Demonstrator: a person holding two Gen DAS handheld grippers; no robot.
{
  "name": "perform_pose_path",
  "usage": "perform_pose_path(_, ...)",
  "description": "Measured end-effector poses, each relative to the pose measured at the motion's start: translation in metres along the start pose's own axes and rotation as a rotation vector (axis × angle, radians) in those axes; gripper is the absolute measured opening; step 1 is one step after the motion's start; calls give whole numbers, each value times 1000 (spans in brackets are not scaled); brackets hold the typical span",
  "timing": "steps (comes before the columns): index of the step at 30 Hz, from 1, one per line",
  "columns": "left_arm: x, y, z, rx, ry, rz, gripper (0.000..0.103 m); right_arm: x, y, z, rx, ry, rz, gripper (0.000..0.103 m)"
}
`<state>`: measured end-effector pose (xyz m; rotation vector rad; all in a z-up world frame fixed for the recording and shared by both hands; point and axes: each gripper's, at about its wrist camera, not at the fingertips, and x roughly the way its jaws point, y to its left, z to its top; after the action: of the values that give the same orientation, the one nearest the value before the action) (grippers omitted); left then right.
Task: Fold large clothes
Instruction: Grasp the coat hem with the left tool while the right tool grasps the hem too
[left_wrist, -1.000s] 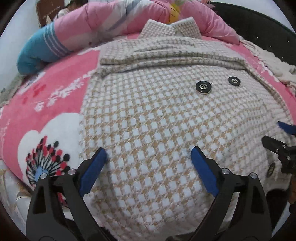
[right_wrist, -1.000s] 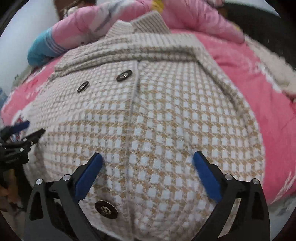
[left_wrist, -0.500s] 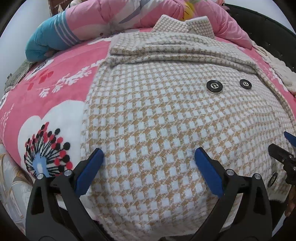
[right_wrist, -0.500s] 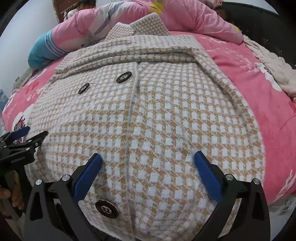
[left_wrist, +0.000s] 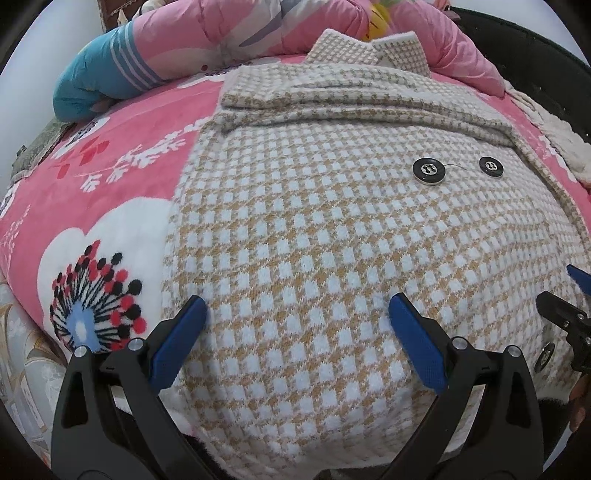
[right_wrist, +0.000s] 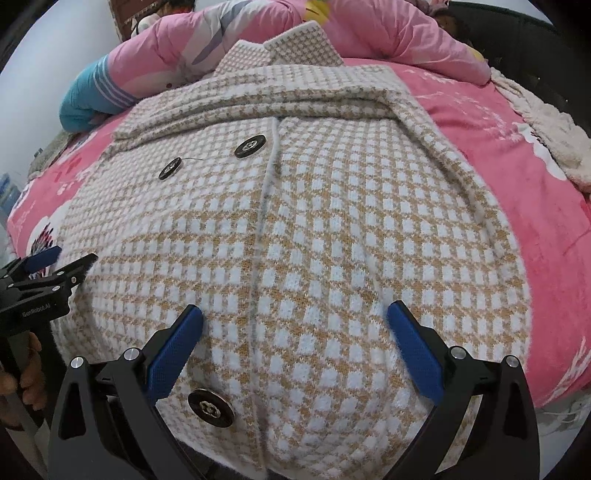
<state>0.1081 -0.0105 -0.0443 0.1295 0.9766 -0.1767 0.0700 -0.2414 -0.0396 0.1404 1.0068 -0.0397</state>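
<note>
pink floral bed (left_wrist: 122, 192): checked coat (left_wrist: 332, 240), pink quilt (left_wrist: 229, 33).

Left gripper (left_wrist: 295, 314): jaws spread wide, nothing between them. Right gripper (right_wrist: 295, 317): jaws likewise spread wide, empty. Both point forward, side by side. A hand (right_wrist: 22, 373) grips the left gripper's handle

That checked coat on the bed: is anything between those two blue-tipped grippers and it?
Nothing visible. The left gripper and right gripper both hang open right over the coat, whose near half lies bare apart from its own buttons.
</note>
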Motion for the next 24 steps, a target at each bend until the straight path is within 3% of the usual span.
perform_pose_path(6, -14, 5, -7, -9, -72, -33, 96, 1, -3, 1, -2, 7, 22, 97)
perform_pose_path(13, -65, 29, -41, 24, -192, -78, 96, 1, -6, 1, -13, 8, 40, 97)
perform_pose_path(20, -82, 63, -98, -17, -187, -26, 95, -1, -6, -3, -36, -5, 51, 97)
perform_pose_path(24, -76, 73, -124, -54, -136, -97, 82, -2, -4, -6, -43, -9, 54, 97)
